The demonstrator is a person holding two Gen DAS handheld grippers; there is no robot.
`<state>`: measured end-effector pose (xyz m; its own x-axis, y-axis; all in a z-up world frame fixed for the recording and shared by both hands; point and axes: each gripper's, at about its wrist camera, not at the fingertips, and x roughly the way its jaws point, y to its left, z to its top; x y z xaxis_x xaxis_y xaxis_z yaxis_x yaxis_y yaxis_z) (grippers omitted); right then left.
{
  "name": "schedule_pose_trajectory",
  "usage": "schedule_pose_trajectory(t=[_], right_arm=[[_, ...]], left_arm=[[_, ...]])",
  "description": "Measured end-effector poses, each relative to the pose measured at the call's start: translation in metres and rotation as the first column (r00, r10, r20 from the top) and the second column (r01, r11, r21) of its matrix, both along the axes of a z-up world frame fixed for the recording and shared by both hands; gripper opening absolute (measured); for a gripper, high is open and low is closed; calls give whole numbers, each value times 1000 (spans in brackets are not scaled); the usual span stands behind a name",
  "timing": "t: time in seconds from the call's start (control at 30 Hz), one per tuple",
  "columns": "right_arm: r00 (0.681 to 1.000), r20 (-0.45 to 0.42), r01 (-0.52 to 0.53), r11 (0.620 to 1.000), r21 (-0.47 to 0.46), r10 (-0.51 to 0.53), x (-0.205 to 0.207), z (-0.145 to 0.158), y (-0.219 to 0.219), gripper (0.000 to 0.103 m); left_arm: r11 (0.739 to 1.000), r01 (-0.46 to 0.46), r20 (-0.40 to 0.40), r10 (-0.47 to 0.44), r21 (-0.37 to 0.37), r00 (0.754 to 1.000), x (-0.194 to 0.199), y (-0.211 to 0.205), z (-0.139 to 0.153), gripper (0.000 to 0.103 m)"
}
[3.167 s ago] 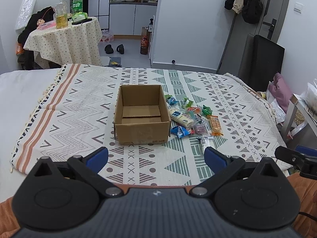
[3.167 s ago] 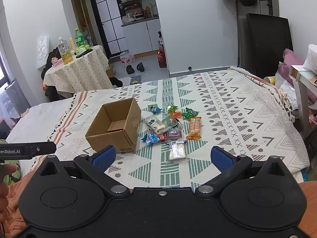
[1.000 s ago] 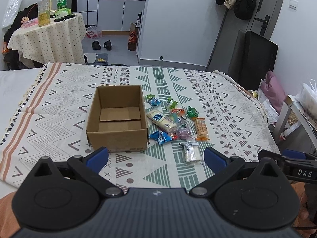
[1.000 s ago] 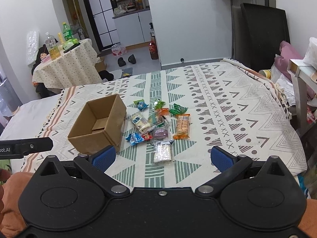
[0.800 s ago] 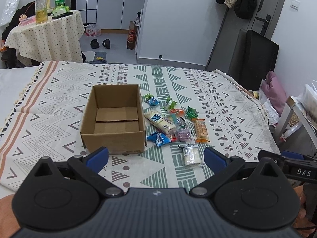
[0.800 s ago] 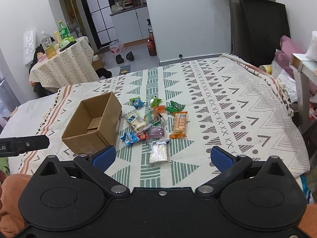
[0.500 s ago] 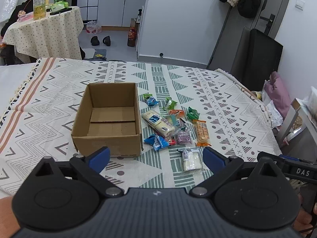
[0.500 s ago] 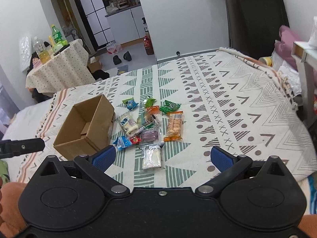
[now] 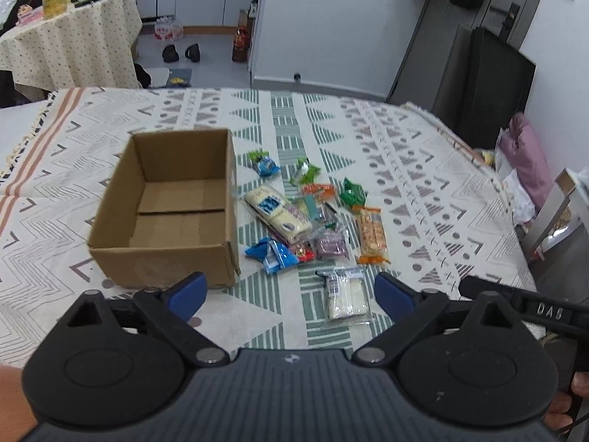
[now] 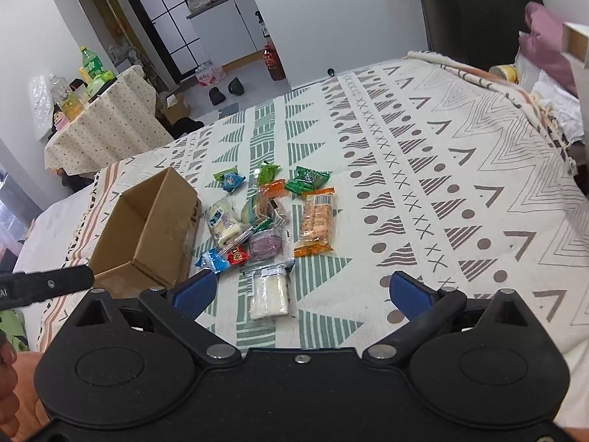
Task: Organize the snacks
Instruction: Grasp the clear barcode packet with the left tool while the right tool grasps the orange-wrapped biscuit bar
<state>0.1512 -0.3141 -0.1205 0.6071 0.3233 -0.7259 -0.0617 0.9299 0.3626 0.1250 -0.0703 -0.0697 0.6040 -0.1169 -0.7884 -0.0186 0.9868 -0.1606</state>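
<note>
Across a bed lay a cream blanket with green and grey geometric patterns (image 9: 405,169), and on it stood an open brown cardboard box (image 9: 169,206), empty. Just right of the box lay a loose cluster of wrapped snacks (image 9: 309,213). Nearest the grippers, beyond the box's front right corner, lay a clear packet of white wafers (image 10: 268,291). Farther right of the box lay an orange cracker packet (image 10: 316,221). Short of the box hovered the left gripper (image 9: 291,291), fingers spread and empty; the right gripper (image 10: 302,291) likewise gaped wide, holding nothing.
</note>
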Motion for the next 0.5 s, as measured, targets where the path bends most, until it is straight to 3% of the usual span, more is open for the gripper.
schedule_pose_trajectory(t=[0.1,0.2,0.5], right_arm=[[999,-53,4,995,102,1,15,-17,-9,96],[996,-86,7,997,80,0,25,-31,-10,92],[992,-125,8,987,158,12,55,-55,-20,86]], left_arm=[[1000,-11,-28,11,-16,1000,10,-6,-12,87],[999,-30,-55,29,-25,998,20,-13,-24,82],[997,-64,-134,59,-34,989,50,-42,-63,72]])
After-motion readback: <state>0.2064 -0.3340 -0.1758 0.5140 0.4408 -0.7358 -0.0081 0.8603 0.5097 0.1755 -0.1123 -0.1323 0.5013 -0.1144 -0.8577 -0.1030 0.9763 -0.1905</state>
